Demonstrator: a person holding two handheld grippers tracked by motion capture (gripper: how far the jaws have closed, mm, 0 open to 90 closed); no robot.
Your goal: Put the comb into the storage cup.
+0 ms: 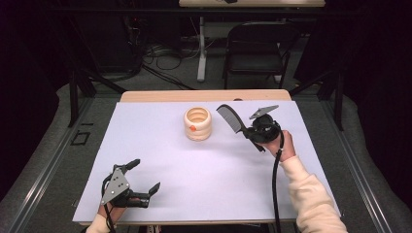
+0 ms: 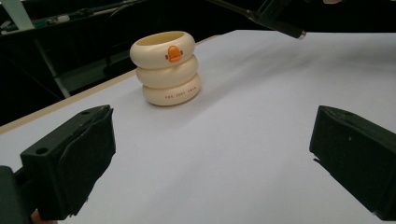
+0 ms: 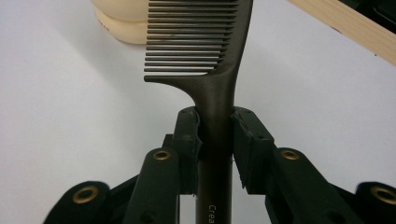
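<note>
White desk (image 1: 204, 179), dark room: right hand-held gripper (image 1: 253, 130) clamped the comb (image 1: 228, 118) near the far edge; left hand-held gripper (image 1: 141, 177) gaped by the near-left corner.

The right tongs (image 3: 215, 140) are clamped tight on the handle of a dark comb (image 3: 205, 46), both jaws pressing it from either side. The comb points straight ahead, teeth running off to the left. Beyond its tip sits a cream ringed holder (image 3: 121, 18) on the white surface (image 3: 70, 102), whose wooden edge (image 3: 345, 28) crosses top right.
</note>
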